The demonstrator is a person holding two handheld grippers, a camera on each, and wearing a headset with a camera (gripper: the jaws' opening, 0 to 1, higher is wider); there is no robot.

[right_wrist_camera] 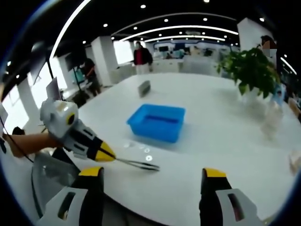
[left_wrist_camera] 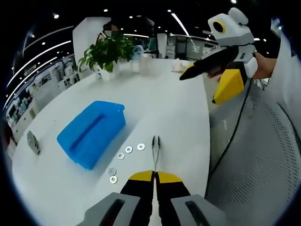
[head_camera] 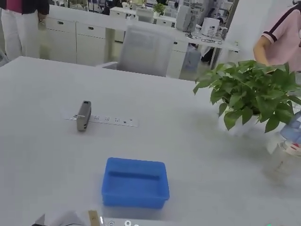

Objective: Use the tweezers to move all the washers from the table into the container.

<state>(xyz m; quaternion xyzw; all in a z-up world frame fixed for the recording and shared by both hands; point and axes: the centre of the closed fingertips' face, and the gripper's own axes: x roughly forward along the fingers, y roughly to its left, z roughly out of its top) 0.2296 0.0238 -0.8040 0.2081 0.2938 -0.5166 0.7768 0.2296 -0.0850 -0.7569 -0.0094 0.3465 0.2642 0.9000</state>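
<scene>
Just washers (left_wrist_camera: pixel 128 149) between container (left_wrist_camera: pixel 91 132), table edge (left_wrist_camera: pixel 203 136)

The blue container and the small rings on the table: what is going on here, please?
The hand-held left tool is shut on the tweezers. Their tips point close to the washers, which lie on the table beside the blue container. The right tool is open and holds nothing. The container looks empty, so the moving of washers seems to be only beginning.

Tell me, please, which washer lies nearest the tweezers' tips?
The washer at the row's far end, beside the tweezers; the other four lie farther from the tips.
</scene>
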